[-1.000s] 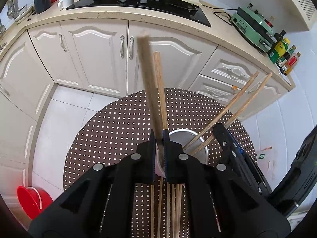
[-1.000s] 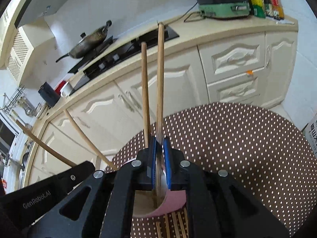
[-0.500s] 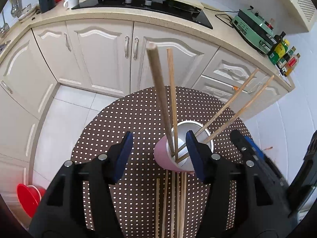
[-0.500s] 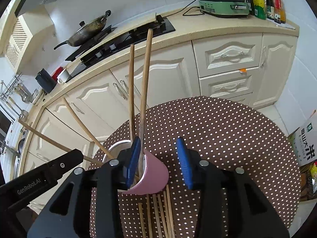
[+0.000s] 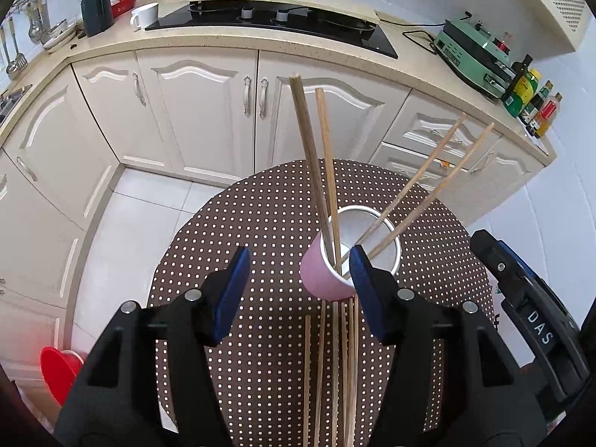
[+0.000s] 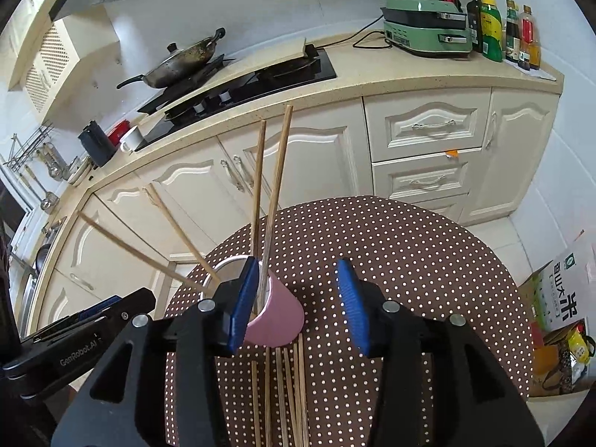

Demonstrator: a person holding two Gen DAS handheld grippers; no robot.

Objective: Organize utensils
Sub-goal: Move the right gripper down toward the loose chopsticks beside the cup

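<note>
Chopsticks [image 5: 316,171] stand in pink cup [image 5: 320,275]; both grippers' fingers [image 5: 231,290] apart.

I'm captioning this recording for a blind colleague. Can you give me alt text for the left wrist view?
The open left gripper hovers over a pink cup holding four wooden chopsticks, on a brown polka-dot table. More chopsticks lie flat on the table in front of the cup. Cream kitchen cabinets and a black stovetop lie beyond.

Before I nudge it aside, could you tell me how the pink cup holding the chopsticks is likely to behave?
The pink cup looks small and light, so it would probably slide on the dotted tablecloth. Four long chopsticks lean well past its rim, so it may tip towards them. They would likely shift and rattle.
</note>
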